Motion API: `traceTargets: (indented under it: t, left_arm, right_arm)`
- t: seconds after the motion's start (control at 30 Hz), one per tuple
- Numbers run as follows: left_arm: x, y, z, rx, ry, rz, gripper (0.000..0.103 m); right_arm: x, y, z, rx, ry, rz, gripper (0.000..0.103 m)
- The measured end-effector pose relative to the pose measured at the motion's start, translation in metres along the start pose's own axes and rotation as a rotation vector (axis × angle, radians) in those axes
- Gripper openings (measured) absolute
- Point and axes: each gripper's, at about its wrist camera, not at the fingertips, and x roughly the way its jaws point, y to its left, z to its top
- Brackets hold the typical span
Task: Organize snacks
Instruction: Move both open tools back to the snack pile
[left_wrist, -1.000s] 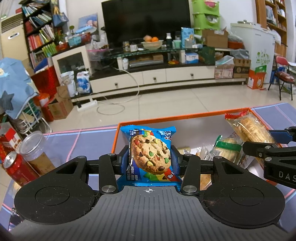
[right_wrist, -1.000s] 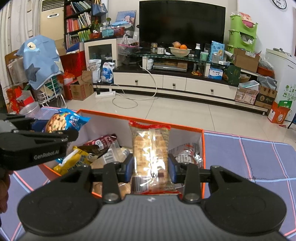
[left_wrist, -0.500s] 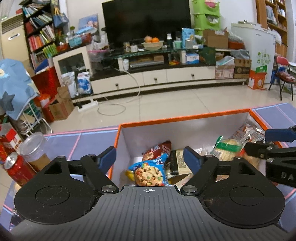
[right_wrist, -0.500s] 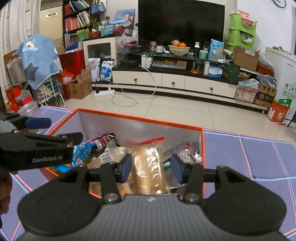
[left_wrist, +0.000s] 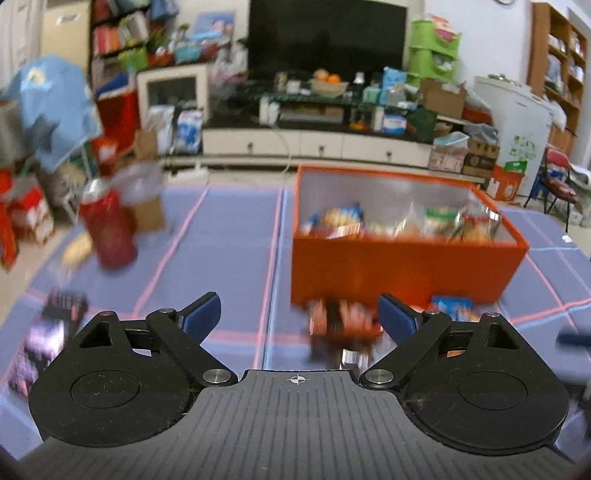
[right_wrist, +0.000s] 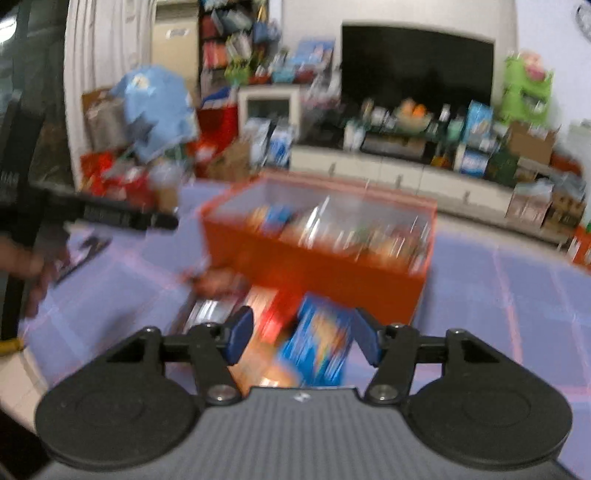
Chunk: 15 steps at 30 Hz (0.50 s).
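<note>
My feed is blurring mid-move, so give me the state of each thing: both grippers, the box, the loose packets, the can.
left gripper: open, jaws just widened, empty.
right gripper: open, jaws just widened, gripping nothing.
orange box: open-topped, upright, holding snack packets.
blue packet: lying on the mat before the box.
red packet: lying on the mat.
red can: standing upright.
</note>
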Motion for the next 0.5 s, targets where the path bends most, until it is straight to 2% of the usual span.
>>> traceTargets:
  t: [0.07, 0.17, 0.3, 0.5]
  left_arm:
    - [0.005, 0.005, -0.019, -0.024, 0.04, 0.003, 0.08]
    - [0.015, 0.006, -0.035, -0.06, 0.106, -0.001, 0.08]
    - [0.023, -0.005, -0.045, -0.046, 0.143, -0.025, 0.08]
    - [0.049, -0.024, -0.04, -0.054, 0.155, -0.034, 0.077]
  right_arm:
    - [0.0, 0.017, -0.024, -0.021, 0.061, 0.06, 0.06]
    - [0.01, 0.042, -0.045, -0.14, 0.126, 0.128, 0.056]
    - [0.033, 0.05, -0.044, -0.152, 0.187, 0.173, 0.056]
    - [0.053, 0.049, -0.051, -0.149, 0.245, 0.181, 0.056]
